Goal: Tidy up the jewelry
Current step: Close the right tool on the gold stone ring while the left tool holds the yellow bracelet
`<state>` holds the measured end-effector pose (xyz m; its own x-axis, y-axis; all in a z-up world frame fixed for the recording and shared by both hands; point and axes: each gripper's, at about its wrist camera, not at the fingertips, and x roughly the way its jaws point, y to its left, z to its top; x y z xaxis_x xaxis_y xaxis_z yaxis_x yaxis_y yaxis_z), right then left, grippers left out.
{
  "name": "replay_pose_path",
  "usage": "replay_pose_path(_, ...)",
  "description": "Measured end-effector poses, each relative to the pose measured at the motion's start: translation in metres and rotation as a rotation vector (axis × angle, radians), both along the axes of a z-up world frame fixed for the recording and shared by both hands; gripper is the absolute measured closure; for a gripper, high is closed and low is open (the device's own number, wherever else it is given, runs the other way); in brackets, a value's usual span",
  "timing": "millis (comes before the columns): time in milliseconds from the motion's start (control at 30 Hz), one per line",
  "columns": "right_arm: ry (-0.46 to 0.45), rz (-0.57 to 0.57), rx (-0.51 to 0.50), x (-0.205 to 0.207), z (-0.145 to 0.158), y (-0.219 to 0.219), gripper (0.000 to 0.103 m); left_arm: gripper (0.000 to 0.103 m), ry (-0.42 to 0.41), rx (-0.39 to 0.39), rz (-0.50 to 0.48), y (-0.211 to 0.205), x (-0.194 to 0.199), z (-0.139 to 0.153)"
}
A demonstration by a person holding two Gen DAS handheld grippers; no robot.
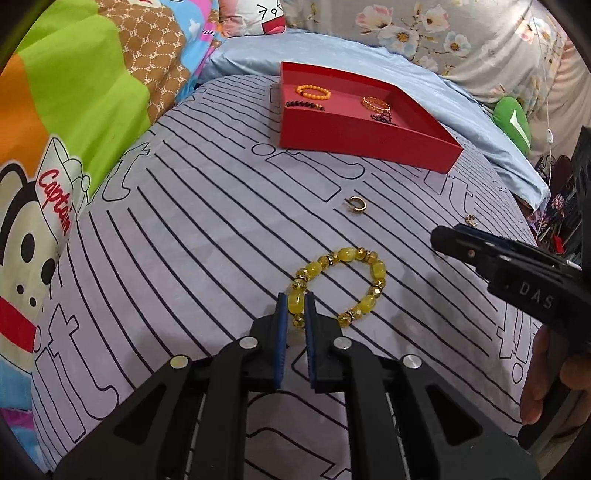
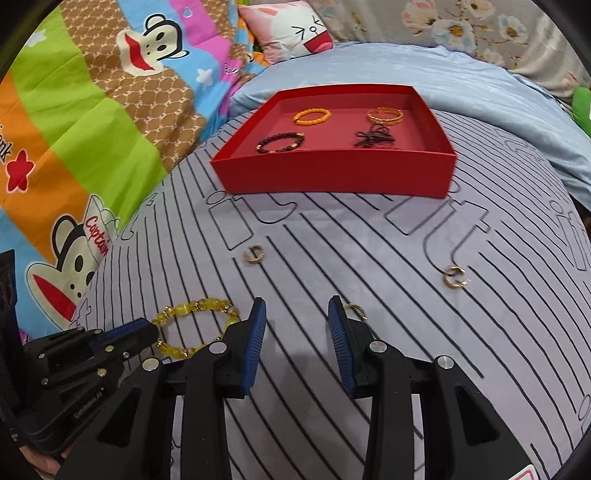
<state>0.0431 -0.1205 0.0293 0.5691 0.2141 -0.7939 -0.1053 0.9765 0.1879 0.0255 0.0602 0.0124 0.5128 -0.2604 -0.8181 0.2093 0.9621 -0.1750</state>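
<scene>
My left gripper (image 1: pixel 296 300) is shut on a yellow bead of the yellow bracelet (image 1: pixel 376 270), whose loop stretches ahead just over the striped sheet. In the right wrist view, that bracelet (image 2: pixel 192 308) and the left gripper (image 2: pixel 149 329) sit at lower left. My right gripper (image 2: pixel 296 310) stands open with only sheet between its fingers; a small gold earring (image 2: pixel 355 309) lies just outside its right finger. Two more earrings (image 2: pixel 255 254) (image 2: pixel 456 277) lie further out. The red tray (image 2: pixel 332 177) holds an orange bracelet (image 2: pixel 311 116), a dark bracelet (image 2: pixel 280 142), a gold bracelet (image 2: pixel 384 115) and a dark chain (image 2: pixel 373 139).
A colourful cartoon quilt (image 1: pixel 74 110) rises along the left side of the bed. A light blue blanket (image 2: pixel 480 85) and a floral cover (image 1: pixel 424 33) lie behind the tray (image 1: pixel 369 146). A hand (image 1: pixel 539 380) holds the right gripper (image 1: pixel 437 238) at the right edge.
</scene>
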Motion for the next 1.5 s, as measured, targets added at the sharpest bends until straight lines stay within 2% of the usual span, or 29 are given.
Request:
replay_pose_path(267,-0.011,-0.006,-0.008,0.003,0.005,-0.002,0.069,0.096,-0.025,-0.036,-0.035,-0.007,0.012,0.015)
replay_pose_path(367,-0.012,-0.031,-0.009,0.001,0.007,-0.015,0.069,0.096,-0.028,-0.016,-0.056,-0.020,0.019,0.014)
replay_pose_path(400,-0.013,-0.039,-0.011,0.000,0.008,-0.019,0.069,0.093,-0.030,-0.004,-0.052,-0.023,0.020,0.013)
replay_pose_path(433,-0.013,-0.045,-0.013,-0.001,0.008,-0.022,0.069,0.081,-0.024,-0.005,-0.052,-0.024,0.021,0.011)
replay_pose_path(533,-0.014,-0.060,-0.011,-0.006,0.009,-0.032,0.069,0.055,-0.038,0.012,-0.030,-0.027,0.020,0.008)
replay_pose_path(667,-0.011,-0.071,-0.006,-0.010,0.008,-0.038,0.069,0.051,-0.080,0.093,-0.055,-0.035,0.023,0.004)
replay_pose_path(733,-0.009,-0.075,-0.005,-0.012,0.007,-0.040,0.069,0.051,-0.088,0.144,-0.083,-0.036,0.027,-0.002)
replay_pose_path(833,-0.007,-0.081,-0.005,-0.015,0.007,-0.043,0.069,0.051,-0.058,0.143,-0.123,-0.031,0.030,-0.012)
replay_pose_path(967,-0.006,-0.089,0.000,-0.017,0.006,-0.045,0.069,0.052,-0.080,0.152,-0.146,-0.034,0.028,-0.015)
replay_pose_path(1067,-0.007,-0.086,0.000,-0.016,0.007,-0.044,0.069,0.065,-0.087,0.145,-0.164,-0.044,0.031,-0.014)
replay_pose_path(1133,-0.008,-0.084,-0.002,-0.016,0.007,-0.043,0.069,0.086,-0.090,0.142,-0.180,-0.052,0.033,-0.013)
replay_pose_path(1200,-0.008,-0.084,-0.002,-0.016,0.007,-0.042,0.069,0.093,-0.079,0.122,-0.194,-0.057,0.036,-0.013)
replay_pose_path(1367,-0.011,-0.087,-0.005,-0.018,0.009,-0.044,0.069,0.094,-0.049,0.042,-0.179,-0.061,0.038,-0.006)
replay_pose_path(1500,-0.013,-0.088,-0.001,-0.022,0.011,-0.046,0.069,0.094,-0.057,-0.056,-0.158,-0.054,0.037,0.019)
